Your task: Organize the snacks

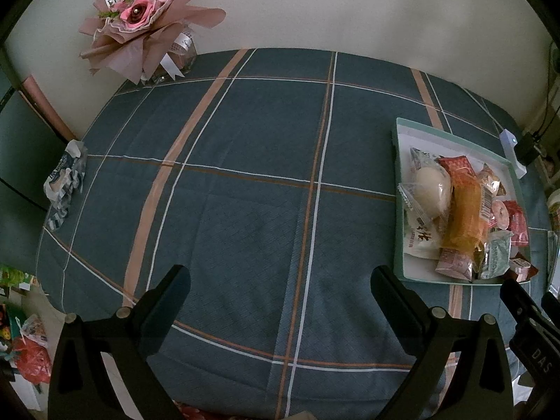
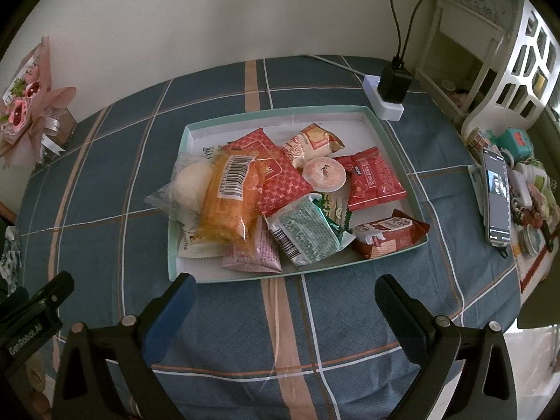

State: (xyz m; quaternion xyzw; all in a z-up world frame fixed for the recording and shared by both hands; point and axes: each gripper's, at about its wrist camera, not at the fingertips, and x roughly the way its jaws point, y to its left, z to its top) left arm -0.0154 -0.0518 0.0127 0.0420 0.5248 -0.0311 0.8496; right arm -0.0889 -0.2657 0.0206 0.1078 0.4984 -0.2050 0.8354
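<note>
A shallow rectangular tray (image 2: 392, 136) with a mint-green rim and white floor lies on the counter (image 2: 350, 315), which is covered by a blue-grey woven cloth crossed with peach bands and thin white lines. The tray is heaped with crinkly, glossy snack packets: a long clear-wrapped orange cake (image 2: 231, 196) with a barcode label, a round white bun (image 2: 190, 183) in clear film, a red patterned packet (image 2: 276, 178), a red wafer packet (image 2: 374, 178), a green-printed foil packet (image 2: 308, 232), a brown packet (image 2: 388, 234) and a small round foil-lidded cup (image 2: 323, 173).

The right tongs (image 2: 281, 301) are spread wide and empty, just in front of the tray's near edge. The left tongs (image 1: 280, 290), also spread and empty, hang over bare cloth, with the tray off to their right (image 1: 399, 175). A paper-wrapped bouquet (image 1: 147, 24) stands at the far left corner.
</note>
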